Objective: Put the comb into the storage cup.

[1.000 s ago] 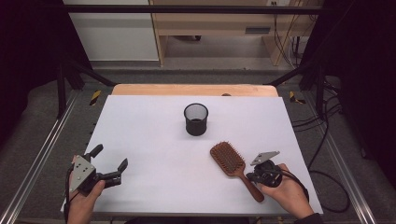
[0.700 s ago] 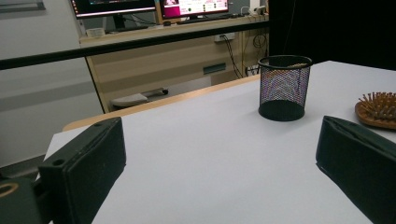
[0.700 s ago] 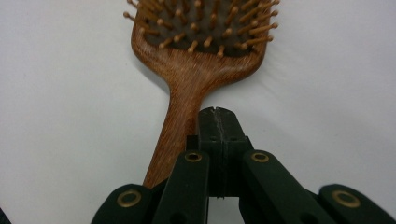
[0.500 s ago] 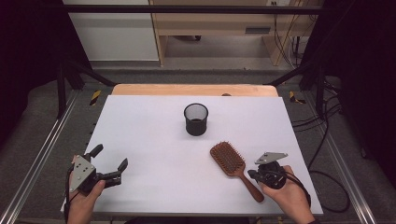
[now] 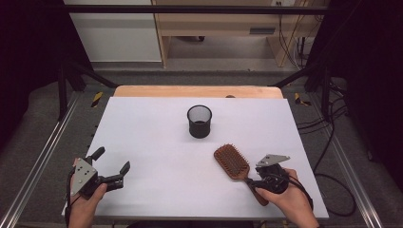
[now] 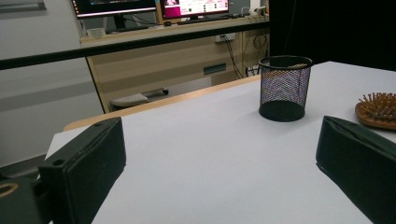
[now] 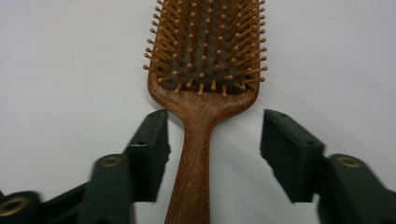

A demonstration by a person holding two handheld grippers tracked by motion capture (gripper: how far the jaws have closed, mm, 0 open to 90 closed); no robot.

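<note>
While the wooden hairbrush (image 7: pixel 204 74) lies bristles-up at the table's (image 5: pixel 157 142) near right, its handle is straddled by the right gripper (image 7: pixel 212 149), whose jaws have just been opening and press nothing. If closed off-centre, the handle could be skewed or slip. The left gripper (image 5: pixel 110 167) is held open and empty at the near left, and the mesh cup (image 5: pixel 199 121) could be toppled.

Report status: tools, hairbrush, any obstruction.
Right tool just opened, straddling hairbrush handle, no grip. Left tool open, idle. Mesh cup well clear.
</note>
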